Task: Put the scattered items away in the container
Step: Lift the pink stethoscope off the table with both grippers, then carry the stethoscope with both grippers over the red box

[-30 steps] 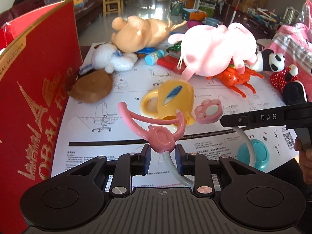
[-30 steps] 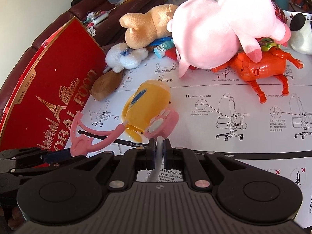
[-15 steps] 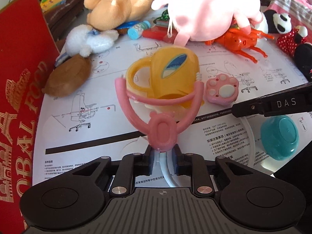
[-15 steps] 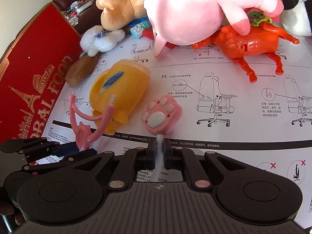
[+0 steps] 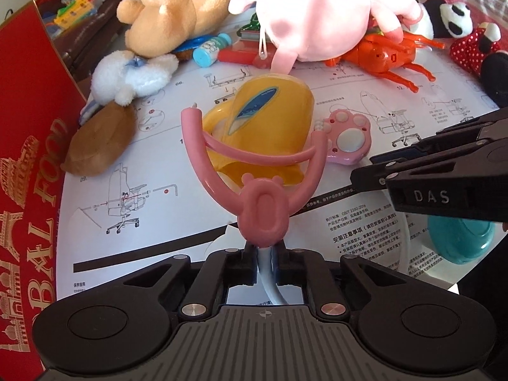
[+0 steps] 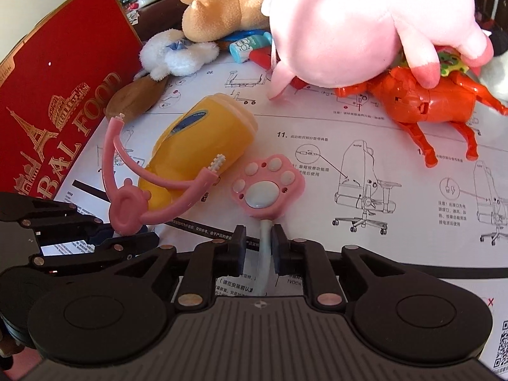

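Observation:
A toy stethoscope joins both grippers by a pale tube. My left gripper (image 5: 265, 254) is shut on the tube just below the pink earpiece yoke (image 5: 263, 206), which stands up in front of a yellow cup (image 5: 270, 120). My right gripper (image 6: 258, 243) has its jaws slightly apart around the tube (image 6: 263, 254) just behind the pink paw-shaped chest piece (image 6: 268, 187), which lies on the paper sheet (image 6: 397, 146). The yoke (image 6: 127, 209) and left gripper show at the lower left of the right wrist view. The red box (image 5: 28, 165) stands at the left.
Plush toys crowd the back: a big pink pig (image 5: 333, 12), a tan bear (image 5: 171, 16), a white lamb (image 5: 133, 73), a brown plush (image 5: 101, 139), a panda (image 5: 451, 19). An orange plastic horse (image 6: 419, 98) and a teal lid (image 5: 460, 238) lie at the right.
Both grippers have come lower and closer to the table with the stethoscope. The paw piece now rests on the paper, and the right jaws have eased apart around the tube.

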`<state>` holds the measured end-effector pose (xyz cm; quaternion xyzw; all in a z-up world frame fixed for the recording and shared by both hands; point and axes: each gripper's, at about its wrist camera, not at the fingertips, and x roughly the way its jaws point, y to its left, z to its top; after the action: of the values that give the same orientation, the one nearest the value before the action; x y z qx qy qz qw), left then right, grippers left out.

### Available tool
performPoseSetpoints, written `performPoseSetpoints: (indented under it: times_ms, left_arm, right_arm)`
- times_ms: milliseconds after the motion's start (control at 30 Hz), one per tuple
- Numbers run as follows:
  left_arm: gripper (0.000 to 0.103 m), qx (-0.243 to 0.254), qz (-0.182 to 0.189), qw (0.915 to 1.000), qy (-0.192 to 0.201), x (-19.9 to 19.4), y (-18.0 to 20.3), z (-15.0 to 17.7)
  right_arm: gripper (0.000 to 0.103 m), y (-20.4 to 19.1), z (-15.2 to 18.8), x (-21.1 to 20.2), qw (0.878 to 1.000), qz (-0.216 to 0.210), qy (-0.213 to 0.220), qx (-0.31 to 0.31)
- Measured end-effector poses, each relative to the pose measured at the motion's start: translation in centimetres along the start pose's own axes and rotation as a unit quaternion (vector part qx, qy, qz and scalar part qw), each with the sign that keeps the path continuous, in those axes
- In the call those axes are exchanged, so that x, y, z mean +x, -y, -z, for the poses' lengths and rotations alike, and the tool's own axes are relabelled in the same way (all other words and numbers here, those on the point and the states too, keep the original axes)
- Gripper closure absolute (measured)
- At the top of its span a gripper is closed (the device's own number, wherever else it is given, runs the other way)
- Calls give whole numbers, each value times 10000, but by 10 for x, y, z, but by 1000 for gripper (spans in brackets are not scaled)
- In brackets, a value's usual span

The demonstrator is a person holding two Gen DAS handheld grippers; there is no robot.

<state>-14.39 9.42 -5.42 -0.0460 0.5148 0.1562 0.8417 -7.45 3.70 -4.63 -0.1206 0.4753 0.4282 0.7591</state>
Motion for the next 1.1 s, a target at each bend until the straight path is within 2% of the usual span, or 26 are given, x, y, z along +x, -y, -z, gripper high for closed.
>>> performPoseSetpoints:
  times_ms: [67, 133, 267, 367, 533, 1100]
  left_arm:
    - [99, -63, 10, 10000, -16, 0, -1, 0]
    - [99, -156, 7, 9999, -10, -2, -3, 0]
    - [99, -141, -52, 9995, 277, -19, -2, 0]
    - [99, -208, 6, 9990, 392, -28, -4, -3]
    - [99, -393, 149, 9976, 548, -40, -9, -10]
    - [99, -411, 75, 9954, 858, -71, -11, -25]
  right_arm:
    - [94, -8, 1, 2, 9991, 223, 73, -341]
    - [95, -8, 0, 2, 9990, 222, 54, -379]
    - [95, 15, -4, -5, 9982, -224, -80, 544]
    - [95, 21, -6, -16, 9964, -306, 19, 787]
    - [95, 20, -9, -34, 9953, -371, 252, 853]
    - [95, 14, -34, -75, 9930, -442, 848, 686]
